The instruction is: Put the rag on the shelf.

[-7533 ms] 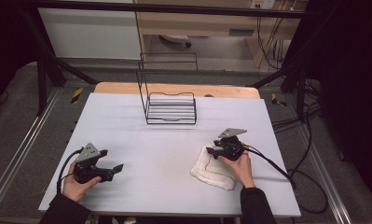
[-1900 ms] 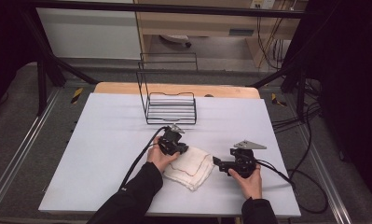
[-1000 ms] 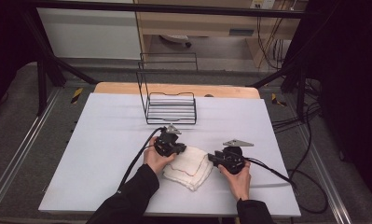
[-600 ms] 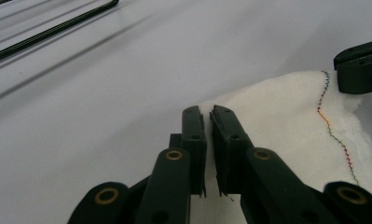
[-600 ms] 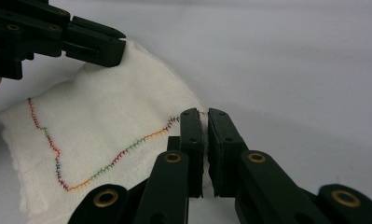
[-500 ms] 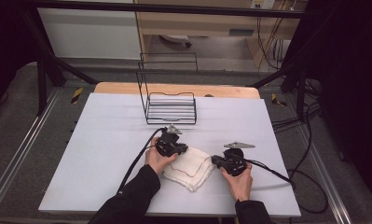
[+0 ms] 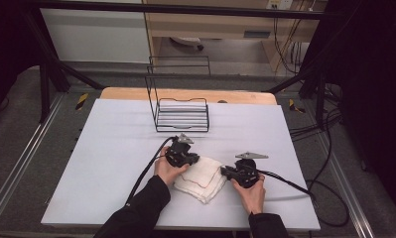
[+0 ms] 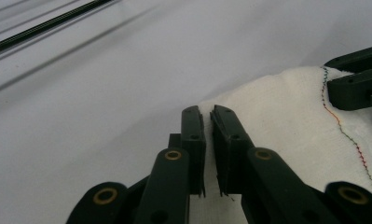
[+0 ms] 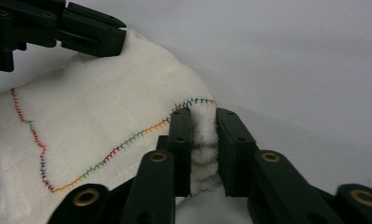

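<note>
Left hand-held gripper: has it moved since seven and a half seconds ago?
Yes. The left hand-held gripper went from the table's near-left area rightward and toward the wire rack, onto the white cloth.

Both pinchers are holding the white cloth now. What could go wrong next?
1. The right gripper pinches a thick bunch of cloth layers; one layer could slip out, spoiling the fold.
2. The left gripper seems to hold only a thin edge, so it may lose its grip when pulled.
3. The two grippers are close together across the cloth and could bump.
</note>
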`<state>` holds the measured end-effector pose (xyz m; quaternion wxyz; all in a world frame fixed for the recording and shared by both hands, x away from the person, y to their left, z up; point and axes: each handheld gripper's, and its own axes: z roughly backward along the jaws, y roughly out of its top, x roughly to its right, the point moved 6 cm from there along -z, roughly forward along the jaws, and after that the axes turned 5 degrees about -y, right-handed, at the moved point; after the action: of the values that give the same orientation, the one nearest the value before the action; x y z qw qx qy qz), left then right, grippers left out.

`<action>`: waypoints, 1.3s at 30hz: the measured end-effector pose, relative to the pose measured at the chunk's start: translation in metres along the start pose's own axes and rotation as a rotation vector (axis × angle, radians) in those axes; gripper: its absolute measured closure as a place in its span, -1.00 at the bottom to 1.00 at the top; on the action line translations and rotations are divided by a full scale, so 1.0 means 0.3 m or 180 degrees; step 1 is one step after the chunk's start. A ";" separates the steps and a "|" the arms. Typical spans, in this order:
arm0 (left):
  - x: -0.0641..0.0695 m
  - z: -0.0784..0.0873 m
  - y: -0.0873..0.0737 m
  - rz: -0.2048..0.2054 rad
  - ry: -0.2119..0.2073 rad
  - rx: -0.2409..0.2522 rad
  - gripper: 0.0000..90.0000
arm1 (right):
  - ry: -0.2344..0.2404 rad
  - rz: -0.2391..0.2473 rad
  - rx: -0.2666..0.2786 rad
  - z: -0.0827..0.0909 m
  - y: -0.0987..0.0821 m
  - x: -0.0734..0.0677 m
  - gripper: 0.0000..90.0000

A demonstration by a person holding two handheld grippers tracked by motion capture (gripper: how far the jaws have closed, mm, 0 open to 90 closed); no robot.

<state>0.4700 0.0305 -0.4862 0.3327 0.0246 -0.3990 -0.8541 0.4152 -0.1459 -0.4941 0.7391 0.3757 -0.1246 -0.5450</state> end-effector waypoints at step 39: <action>0.068 0.295 0.020 -0.0086 0.0076 0.1051 0.86 | 0.0301 0.0688 0.0957 0.162 0.129 -0.123 0.85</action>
<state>0.4301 0.0747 -0.4172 0.3174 0.0946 -0.5295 -0.7810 0.4001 -0.1283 -0.4258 0.7339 0.4915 -0.2093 -0.4195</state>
